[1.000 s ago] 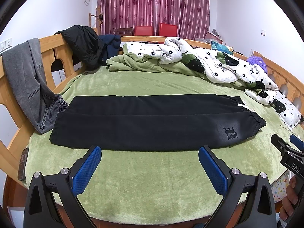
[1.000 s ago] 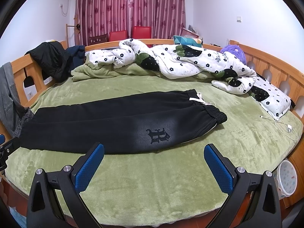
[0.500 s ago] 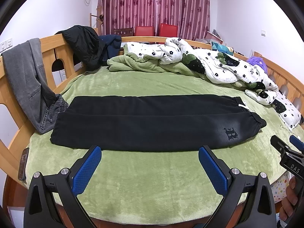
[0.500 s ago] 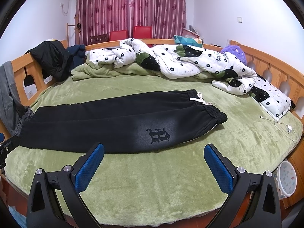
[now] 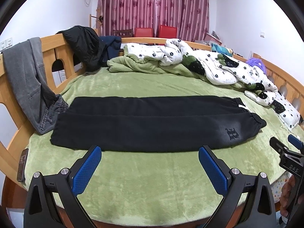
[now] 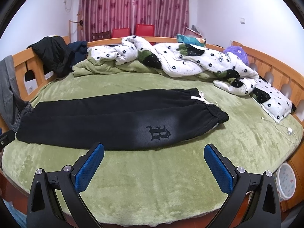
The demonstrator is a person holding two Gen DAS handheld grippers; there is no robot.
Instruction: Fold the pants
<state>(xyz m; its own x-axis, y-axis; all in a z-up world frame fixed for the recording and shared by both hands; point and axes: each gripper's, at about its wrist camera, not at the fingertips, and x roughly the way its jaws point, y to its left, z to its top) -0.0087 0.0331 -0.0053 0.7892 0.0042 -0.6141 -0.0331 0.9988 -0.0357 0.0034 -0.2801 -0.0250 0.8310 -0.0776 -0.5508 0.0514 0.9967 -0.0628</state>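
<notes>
The long black fleece pants (image 5: 152, 125) lie flat across the green plush bed cover (image 5: 152, 180), legs side by side, so both ends are reachable. The waistband (image 6: 216, 112) lies at the right end of the pants and the cuffs at the left. The left gripper (image 5: 149, 161) and right gripper (image 6: 153, 159) hover just short of the pants' near edge, both spread wide and empty, likely positioned to pinch the fabric.
</notes>
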